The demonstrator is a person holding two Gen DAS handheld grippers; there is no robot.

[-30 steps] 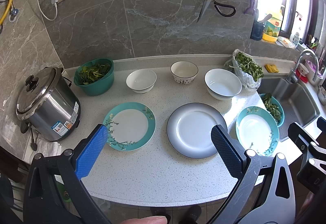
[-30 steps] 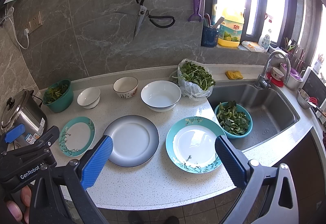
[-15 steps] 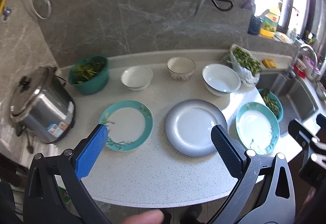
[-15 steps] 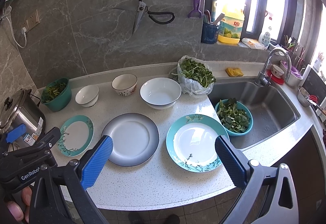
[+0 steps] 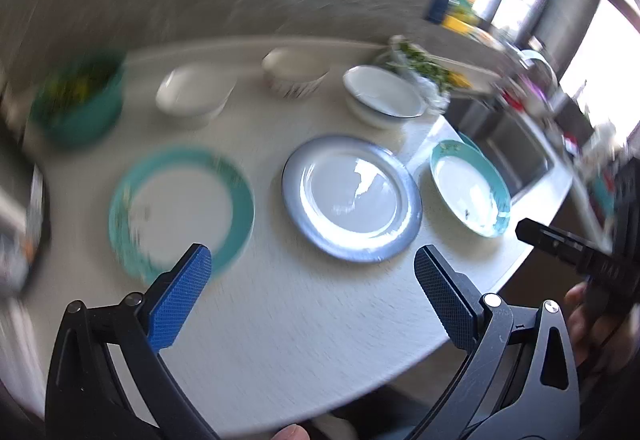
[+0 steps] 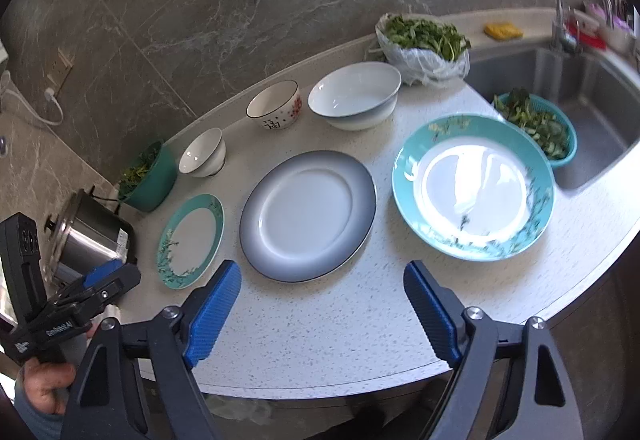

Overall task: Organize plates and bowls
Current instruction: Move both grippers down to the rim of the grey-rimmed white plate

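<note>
Plates sit in a row on the bench: the grey plate in the middle, a small teal plate to its left, a big teal plate to its right. Three bowls sit behind the grey plate. You are only reaching in. Your left gripper is wide open and empty. Your right gripper is closing on nothing. Next, pick one plate and slide a jaw under its rim.

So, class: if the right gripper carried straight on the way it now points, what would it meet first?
The right gripper, empty with its jaws closing, points down at bare countertop just short of the grey plate. It would probably meet the counter first, though depth is uncertain.
</note>
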